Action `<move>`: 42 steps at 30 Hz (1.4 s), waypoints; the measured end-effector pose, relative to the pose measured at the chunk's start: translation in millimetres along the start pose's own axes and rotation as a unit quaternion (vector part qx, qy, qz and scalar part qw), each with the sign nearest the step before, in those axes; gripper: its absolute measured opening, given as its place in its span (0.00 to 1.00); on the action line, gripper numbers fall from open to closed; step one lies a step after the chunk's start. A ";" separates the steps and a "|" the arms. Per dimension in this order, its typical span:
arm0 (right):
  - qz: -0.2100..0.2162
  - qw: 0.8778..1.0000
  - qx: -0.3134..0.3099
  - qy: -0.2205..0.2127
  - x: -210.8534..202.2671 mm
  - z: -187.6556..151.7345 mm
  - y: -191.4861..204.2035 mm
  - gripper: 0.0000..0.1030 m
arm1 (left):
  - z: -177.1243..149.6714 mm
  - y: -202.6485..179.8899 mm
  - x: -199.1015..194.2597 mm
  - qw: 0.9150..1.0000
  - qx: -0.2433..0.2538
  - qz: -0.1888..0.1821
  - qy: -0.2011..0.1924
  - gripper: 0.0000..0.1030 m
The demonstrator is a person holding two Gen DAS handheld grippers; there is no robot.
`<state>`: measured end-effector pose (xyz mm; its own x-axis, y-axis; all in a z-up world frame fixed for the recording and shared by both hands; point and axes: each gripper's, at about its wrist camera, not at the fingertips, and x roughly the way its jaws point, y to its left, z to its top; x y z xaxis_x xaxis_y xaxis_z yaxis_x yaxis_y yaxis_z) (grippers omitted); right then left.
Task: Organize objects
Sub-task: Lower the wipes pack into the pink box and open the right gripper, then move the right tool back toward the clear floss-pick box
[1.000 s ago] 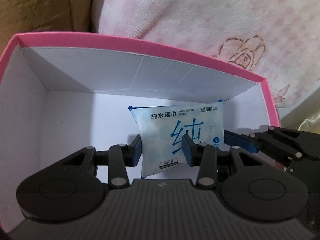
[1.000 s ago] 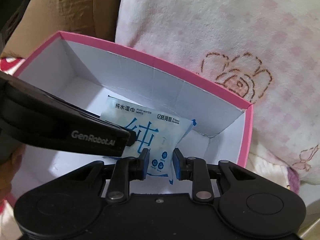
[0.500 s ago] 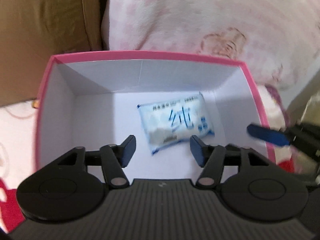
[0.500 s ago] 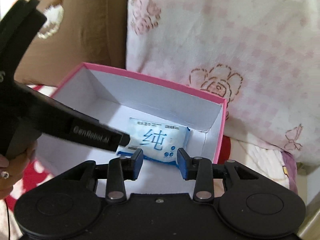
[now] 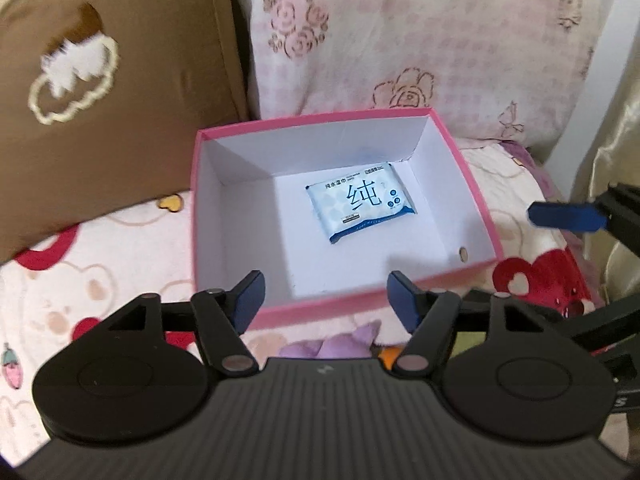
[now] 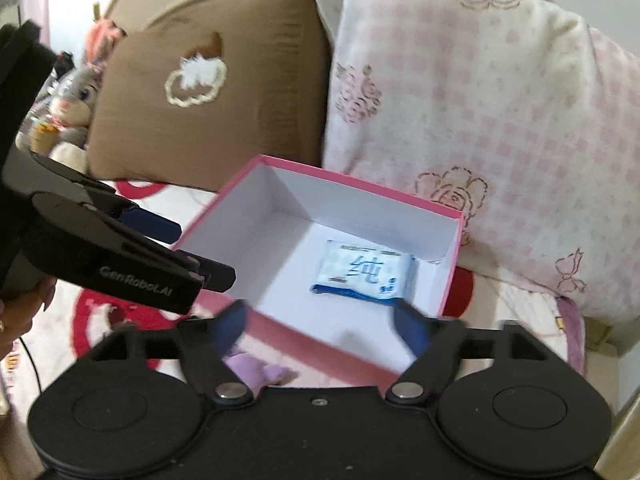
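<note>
A blue-and-white pack of wet wipes [image 5: 360,203] lies flat on the floor of a pink box with a white inside [image 5: 476,192], near its far right corner. It also shows in the right wrist view [image 6: 362,273], inside the same box [image 6: 360,188]. My left gripper [image 5: 324,304] is open and empty, above the box's near rim. My right gripper [image 6: 326,330] is open and empty, above the near right rim. One right fingertip [image 5: 564,216] shows at the right of the left wrist view. The left gripper body [image 6: 120,256] shows at the left of the right wrist view.
The box sits on a bed with a red-and-white cartoon sheet [image 5: 92,280]. A brown pillow [image 5: 112,96] and a pink checked pillow [image 5: 420,36] stand behind it. A purple plush [image 5: 336,344] lies by the near rim. A rabbit plush [image 6: 76,96] sits at the far left.
Both grippers let go of the wipes pack, opened wide and pulled back and up out of the box. The pack now lies flat on the box floor.
</note>
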<state>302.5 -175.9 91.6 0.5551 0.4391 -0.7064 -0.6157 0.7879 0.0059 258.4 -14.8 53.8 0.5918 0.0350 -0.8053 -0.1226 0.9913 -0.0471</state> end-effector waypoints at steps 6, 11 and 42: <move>-0.005 0.999 -0.030 -0.011 -32.6 -20.5 30.7 0.91 | -25.4 7.8 -44.9 1.000 -0.005 -0.025 0.003 0.78; -0.005 0.999 -0.050 -0.009 -54.6 -36.0 48.5 0.91 | -45.6 10.6 -56.9 0.999 -0.009 -0.042 0.020 0.87; 0.065 0.995 -0.010 0.077 -66.1 -130.0 89.1 0.96 | -151.0 13.7 -43.4 0.991 -0.039 -0.086 0.098 0.97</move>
<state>138.2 -190.8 46.8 0.3782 0.4643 -0.8009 -0.6890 0.7190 0.0915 110.7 -21.9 -1.1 0.4441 -0.1666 -0.8803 -0.0985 0.9675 -0.2328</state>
